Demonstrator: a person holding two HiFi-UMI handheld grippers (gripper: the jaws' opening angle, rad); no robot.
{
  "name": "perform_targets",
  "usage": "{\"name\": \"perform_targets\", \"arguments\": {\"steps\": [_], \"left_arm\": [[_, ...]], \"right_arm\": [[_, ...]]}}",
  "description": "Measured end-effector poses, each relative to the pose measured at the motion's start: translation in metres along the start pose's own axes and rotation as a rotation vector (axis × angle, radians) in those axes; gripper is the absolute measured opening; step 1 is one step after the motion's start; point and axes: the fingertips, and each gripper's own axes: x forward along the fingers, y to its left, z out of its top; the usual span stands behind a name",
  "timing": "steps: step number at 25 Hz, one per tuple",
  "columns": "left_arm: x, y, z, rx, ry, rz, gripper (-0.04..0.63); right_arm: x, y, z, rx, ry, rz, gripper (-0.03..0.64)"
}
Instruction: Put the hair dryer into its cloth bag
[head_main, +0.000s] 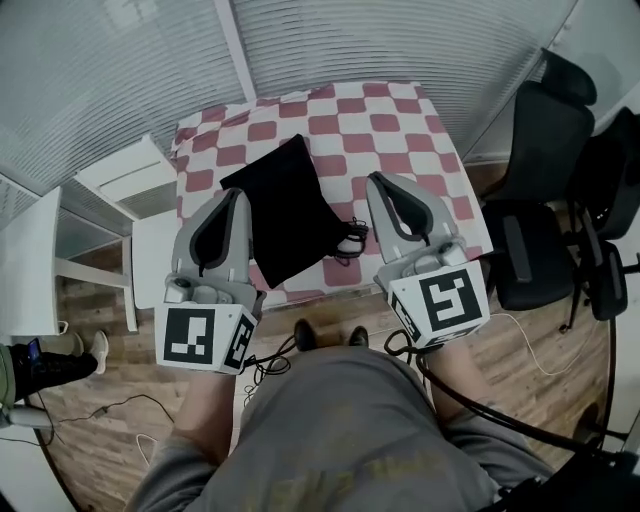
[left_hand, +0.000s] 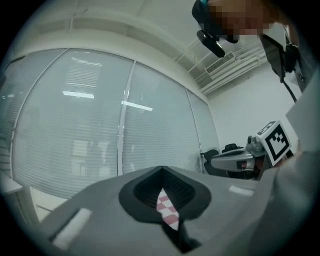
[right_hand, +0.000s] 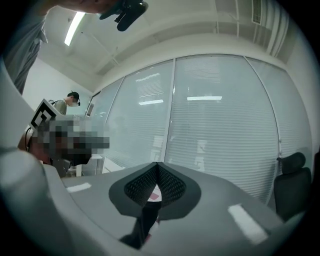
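The black cloth bag (head_main: 288, 205) lies flat on the red-and-white checked table (head_main: 372, 118), its drawstring (head_main: 351, 240) bunched at the near right corner. No hair dryer shows in any view. My left gripper (head_main: 240, 194) is held above the table's near left edge, its tip beside the bag's left side, jaws shut and empty (left_hand: 162, 170). My right gripper (head_main: 377, 181) hovers just right of the bag, near the drawstring, also shut on nothing (right_hand: 156, 165). Both gripper views point upward at the window blinds, with a sliver of checked cloth between the jaws.
Black office chairs (head_main: 545, 150) stand right of the table. A white bench (head_main: 118, 185) stands to its left. Cables (head_main: 270, 362) trail on the wooden floor by my feet. Another person's legs (head_main: 40, 362) show at the lower left. Blinds (head_main: 400, 40) close off the far side.
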Motion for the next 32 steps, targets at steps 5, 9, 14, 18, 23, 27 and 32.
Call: {"name": "perform_targets", "arguments": {"steps": [5, 9, 14, 18, 23, 27, 32], "left_arm": [[0.0, -0.011, 0.004, 0.01, 0.001, 0.027, 0.0], [0.0, -0.018, 0.002, 0.013, 0.007, 0.035, 0.0], [-0.001, -0.024, -0.002, 0.01, 0.024, 0.04, 0.0], [-0.001, -0.028, -0.006, 0.008, 0.033, 0.037, 0.0], [-0.001, -0.031, -0.007, 0.008, 0.038, 0.032, 0.0], [-0.001, -0.032, -0.008, 0.007, 0.043, 0.028, 0.0], [-0.002, -0.03, -0.012, 0.002, 0.05, 0.025, 0.0]], "right_arm": [[-0.004, 0.004, -0.002, 0.01, -0.001, 0.033, 0.026], [-0.005, 0.002, -0.004, 0.0, 0.004, 0.038, 0.025], [-0.008, -0.001, -0.007, 0.009, 0.005, 0.053, 0.025], [-0.011, -0.005, -0.008, 0.021, -0.002, 0.048, 0.026], [-0.014, -0.007, -0.01, 0.016, 0.003, 0.045, 0.026], [-0.014, -0.008, -0.011, 0.019, 0.002, 0.042, 0.026], [-0.013, -0.006, -0.013, 0.02, 0.005, 0.038, 0.026]]}}
